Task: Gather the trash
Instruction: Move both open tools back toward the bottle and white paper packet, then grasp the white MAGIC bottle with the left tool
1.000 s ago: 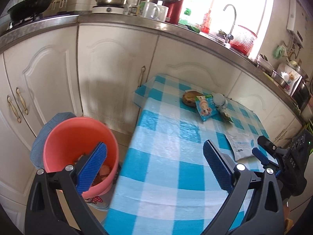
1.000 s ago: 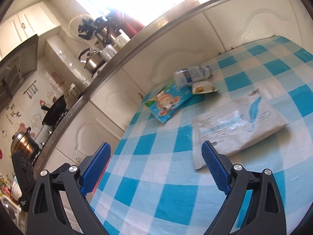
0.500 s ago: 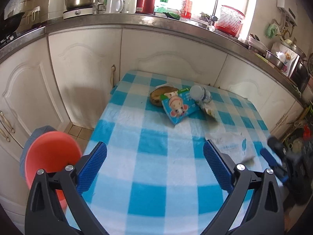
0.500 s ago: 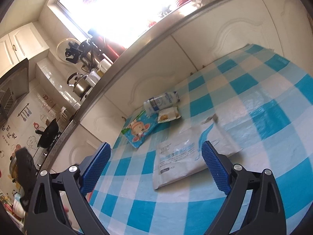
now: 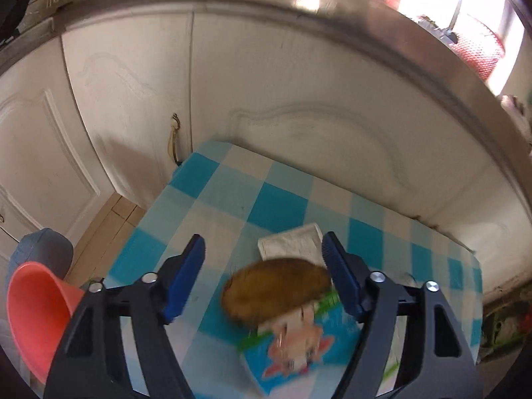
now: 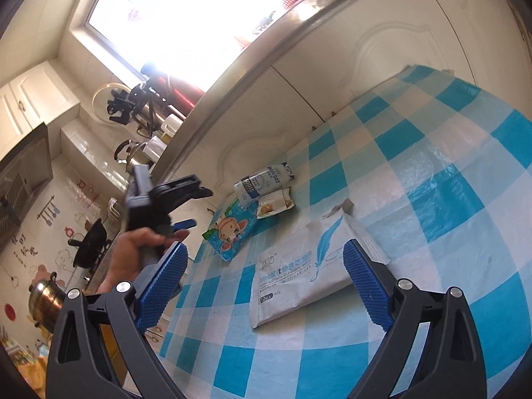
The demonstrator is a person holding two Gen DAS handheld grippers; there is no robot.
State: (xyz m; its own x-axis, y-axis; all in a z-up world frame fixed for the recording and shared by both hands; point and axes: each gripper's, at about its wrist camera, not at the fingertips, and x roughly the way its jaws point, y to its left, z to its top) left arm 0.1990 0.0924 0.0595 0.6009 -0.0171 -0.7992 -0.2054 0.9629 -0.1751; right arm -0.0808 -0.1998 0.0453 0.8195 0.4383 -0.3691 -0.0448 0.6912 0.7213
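Observation:
My left gripper (image 5: 264, 276) is open and hovers low over a brown round husk-like piece (image 5: 277, 291) that lies on a blue cartoon snack bag (image 5: 299, 349). A white folded tissue (image 5: 291, 242) lies just beyond it. The husk sits between the blue pads, nearer the right one. My right gripper (image 6: 266, 286) is open above a white wipes pack (image 6: 299, 266). Farther off lie the blue snack bag (image 6: 229, 229), a small wrapper (image 6: 274, 204) and a crushed white bottle (image 6: 262, 183). The left gripper (image 6: 156, 199) shows there, held in a hand.
The table has a blue-and-white checked cloth (image 5: 286, 206). A pink bucket (image 5: 33, 312) stands on the floor at the left, beside a grey-blue stool (image 5: 43, 249). White cabinets (image 5: 266, 99) with a steel counter run behind the table.
My left gripper has swung from the bucket across the table and dropped close over the brown piece. My right gripper has shifted so the wipes pack sits between its fingers.

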